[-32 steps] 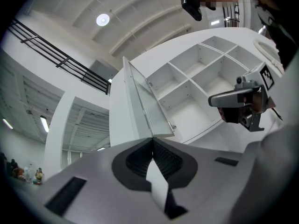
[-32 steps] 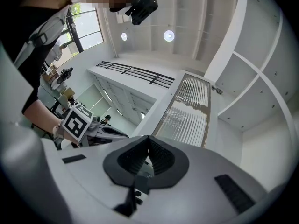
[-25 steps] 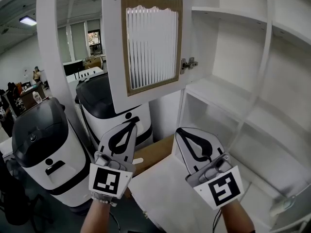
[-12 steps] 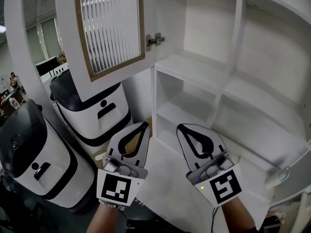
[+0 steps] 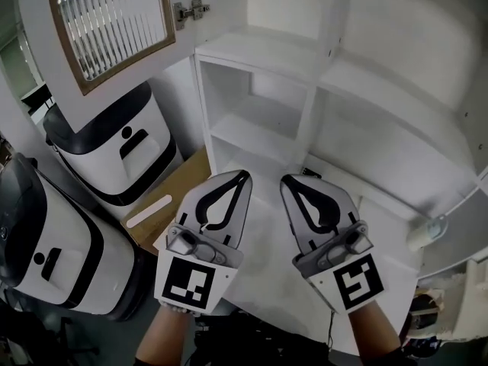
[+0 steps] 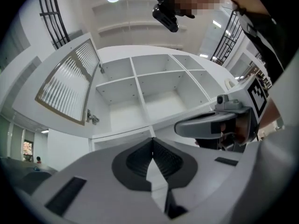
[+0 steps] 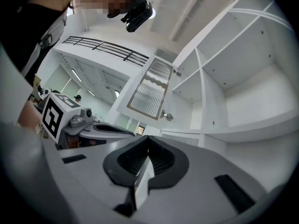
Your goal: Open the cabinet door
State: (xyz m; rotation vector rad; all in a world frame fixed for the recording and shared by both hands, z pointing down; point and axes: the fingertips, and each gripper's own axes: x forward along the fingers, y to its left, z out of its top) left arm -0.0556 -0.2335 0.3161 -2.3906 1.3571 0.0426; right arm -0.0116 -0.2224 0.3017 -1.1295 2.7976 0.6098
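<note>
the cabinet door [image 5: 107, 21] stands swung open at the upper left of the head view, well away from both my grippers. its hinged edge sits against the white cabinet [image 5: 259, 48] and its free edge reaches out to the left. its long axis runs up and down, and the ribbed pane in a wooden frame follows that line.

my left gripper [image 5: 242, 175] and right gripper [image 5: 285, 180] sit side by side low in front of the open shelves. each has its jaws pressed together with nothing between them, and neither touches the door.

the head view cuts the door off at the top and shows one hinge [image 5: 191, 10]. it alone shows two white units with black tops [image 5: 114, 158] beside the cabinet, and a piece of cardboard [image 5: 179, 197] near them. the left gripper view takes in the whole door with both hinges, and the grid of bare compartments. the right gripper view shows the wavy top edge of the pane.
</note>
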